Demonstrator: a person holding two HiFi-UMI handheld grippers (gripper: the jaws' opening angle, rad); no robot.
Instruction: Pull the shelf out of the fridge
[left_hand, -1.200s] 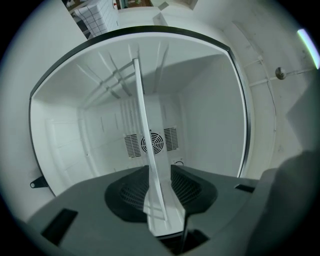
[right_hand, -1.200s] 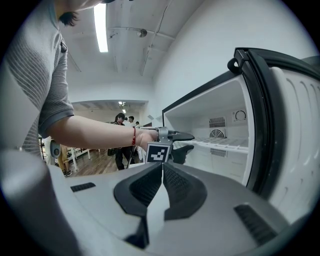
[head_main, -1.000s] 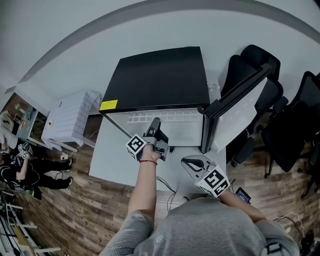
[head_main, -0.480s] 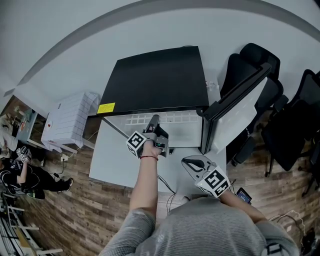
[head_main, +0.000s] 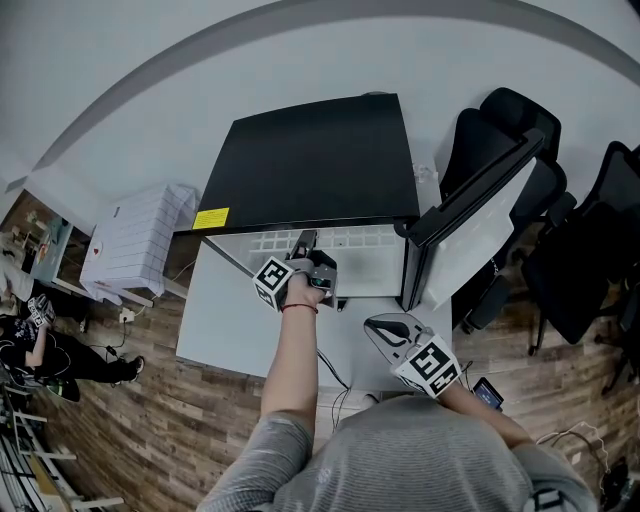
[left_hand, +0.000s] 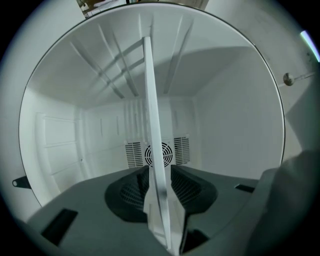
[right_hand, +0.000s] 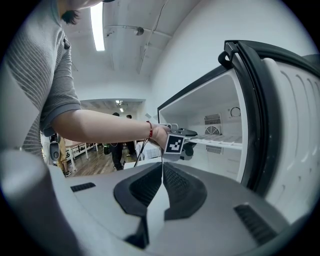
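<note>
Two-sidedly pinched the white shelf (left_hand: 152, 125), upright at frame centre, in the jaws of left gripper (left_hand: 160, 200); held right gripper (head_main: 378, 326) pressed together, empty, at lower right.

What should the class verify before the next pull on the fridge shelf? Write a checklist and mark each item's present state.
1. Fridge door swung open, out of the shelf's path: ok.
2. Left gripper shut on the shelf at its front edge: ok.
3. Shelf carries nothing that could slide off: ok; its white grid looks bare in the head view.
4. Right gripper shut, empty, held clear of the shelf: ok.
5. Shelf slides without catching at its sides: cannot tell.
</note>
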